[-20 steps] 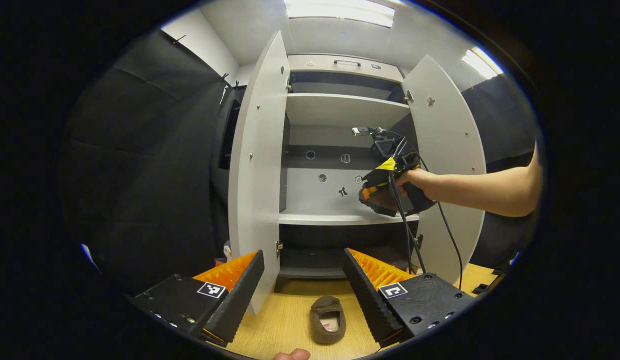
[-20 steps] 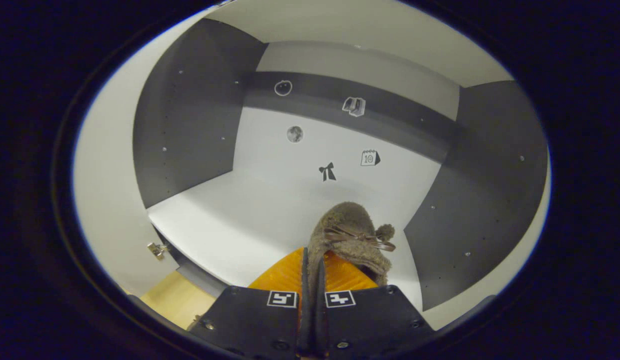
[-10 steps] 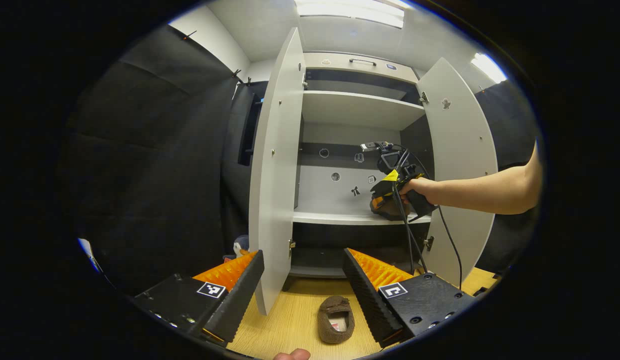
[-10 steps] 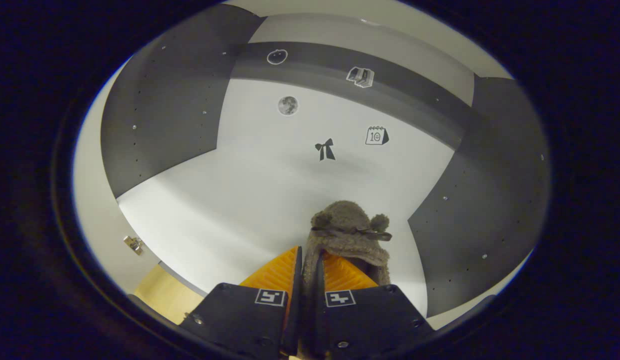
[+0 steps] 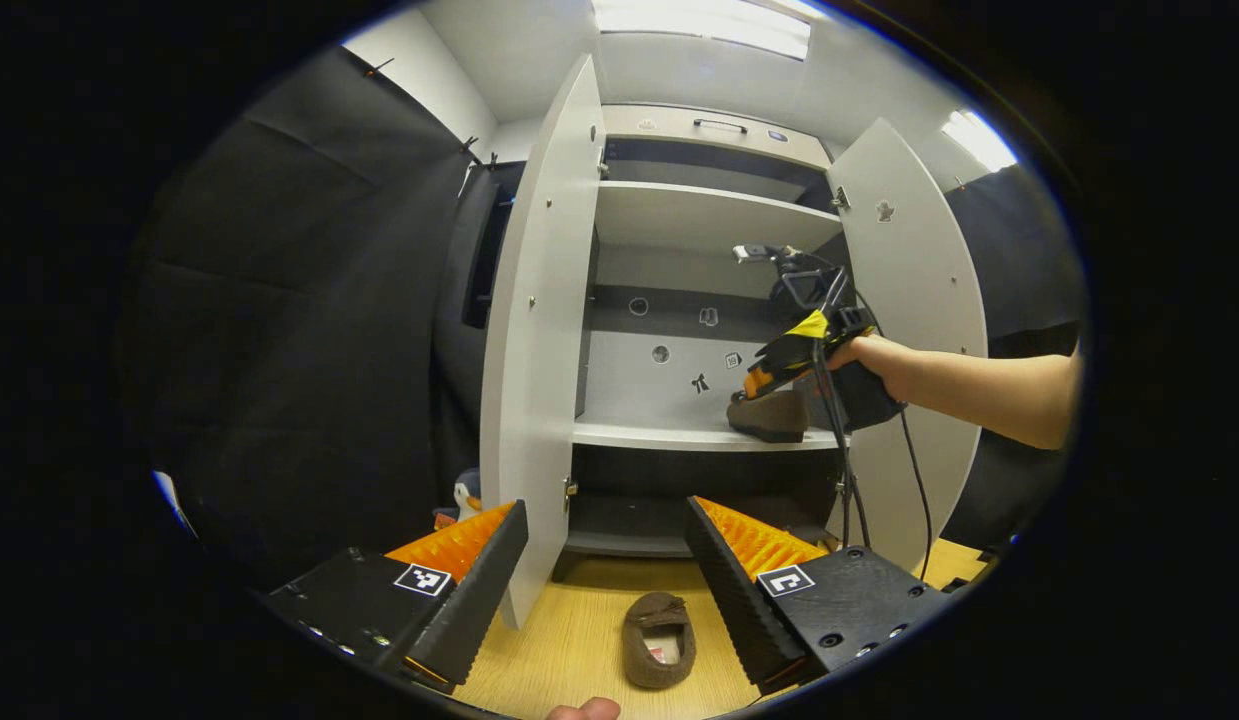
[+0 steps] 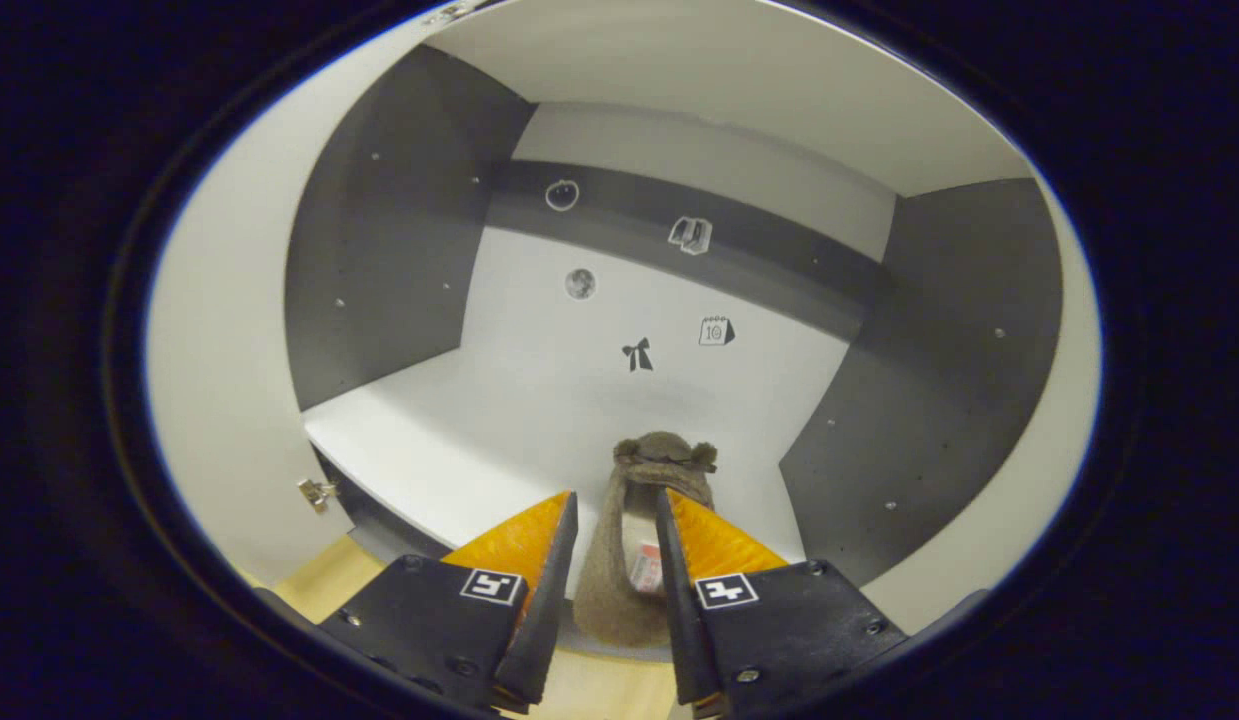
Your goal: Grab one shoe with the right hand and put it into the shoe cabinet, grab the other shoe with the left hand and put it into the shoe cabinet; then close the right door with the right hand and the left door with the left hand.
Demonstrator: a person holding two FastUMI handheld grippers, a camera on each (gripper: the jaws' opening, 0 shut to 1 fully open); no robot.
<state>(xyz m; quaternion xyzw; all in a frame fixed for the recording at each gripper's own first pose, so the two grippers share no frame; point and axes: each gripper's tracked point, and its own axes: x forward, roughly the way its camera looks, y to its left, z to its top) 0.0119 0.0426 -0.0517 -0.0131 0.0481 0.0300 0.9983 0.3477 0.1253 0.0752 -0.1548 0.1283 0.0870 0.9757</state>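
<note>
- shoe cabinet (image 5: 699, 215) is the big thing here, pale shelves w/ dark side walls inside. everything below is placed relative to it.
- left door (image 5: 534, 340) swung wide open, edge-on toward the left gripper view. right door (image 5: 914, 330) open too, out at the cabinet's other side.
- middle shelf (image 6: 479, 440): back panel behind it has small stickers (bow, calendar, moon etc).
- wood floor (image 5: 579, 640) in front of the cabinet's base.
- a person's forearm (image 5: 989, 385) reaches in past the right door toward the middle shelf.
- right gripper (image 6: 611, 560): sits at the front edge of that shelf, jaws parted a moderate amt, holding nothing. In the left gripper view it's just above the shoe's back end (image 5: 779, 365).
- left gripper (image 5: 604, 570): low, in front of the cabinet base, jaws spread wide, nothing between them.
- first slipper (image 6: 639, 540): brown fuzzy one, lying flat on the middle shelf near its right end, toe pointing to the back panel, heel at the shelf's front lip, btw the right gripper's fingers but no clear contact.
- second slipper (image 5: 659, 638): same kind, on the floor just in front of the cabinet, opening up.
</note>
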